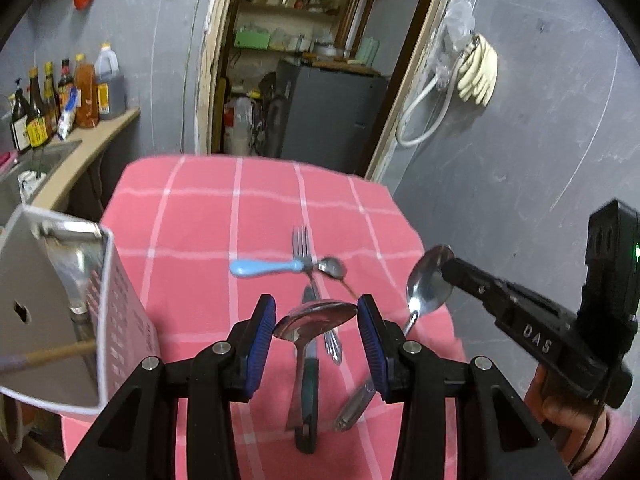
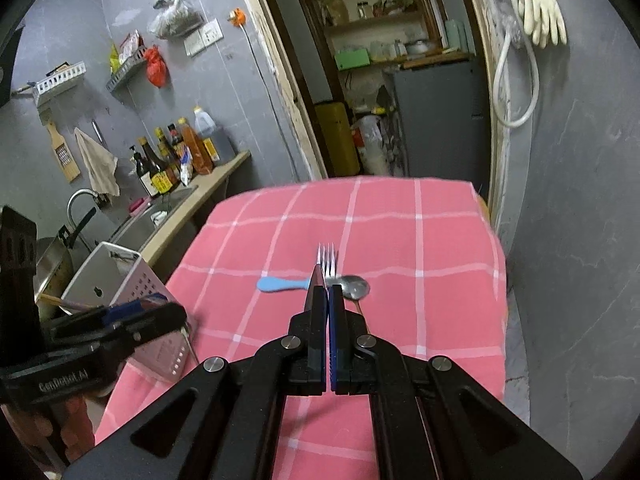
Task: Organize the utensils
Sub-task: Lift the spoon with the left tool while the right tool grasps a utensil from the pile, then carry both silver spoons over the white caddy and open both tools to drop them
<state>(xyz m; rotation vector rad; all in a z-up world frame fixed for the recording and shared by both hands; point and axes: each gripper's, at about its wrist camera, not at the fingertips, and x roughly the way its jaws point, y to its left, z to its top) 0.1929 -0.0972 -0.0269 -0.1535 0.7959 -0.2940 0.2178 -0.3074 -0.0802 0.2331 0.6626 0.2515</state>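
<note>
Two spoons are held at once, so the step in hand seems to be the carrying of picked-up cutlery toward the caddy [image 1: 120,320], the white perforated holder at the left edge of the table [image 1: 200,208]. The left tongs [image 1: 316,332] are part spread, and a large spoon [image 1: 316,316] is pinched by its bowl between the blue pads, its handle hanging down toward the cloth. The right tongs [image 1: 448,268] are pressed together on the bowl rim of a second spoon [image 1: 430,288], as is seen from the left wrist; from the right wrist only a sliver of metal is shown at the closed tips. Left on the pink checked cloth are a fork [image 1: 304,248], a blue-handled spoon [image 1: 280,267], and, nearer, a dark-handled knife [image 1: 310,380] and another steel handle [image 1: 354,408]. The caddy is already occupied: a wooden handle [image 1: 60,354] sticks out of it and a broad steel utensil [image 1: 74,276] stands inside; what else is in it cannot be told. The next move probably calls for each spoon to be swung left over the caddy's open top, tipped handle-down, and released only once the handle is inside the rim, with the two tongs kept apart so they are not knocked together.
</note>
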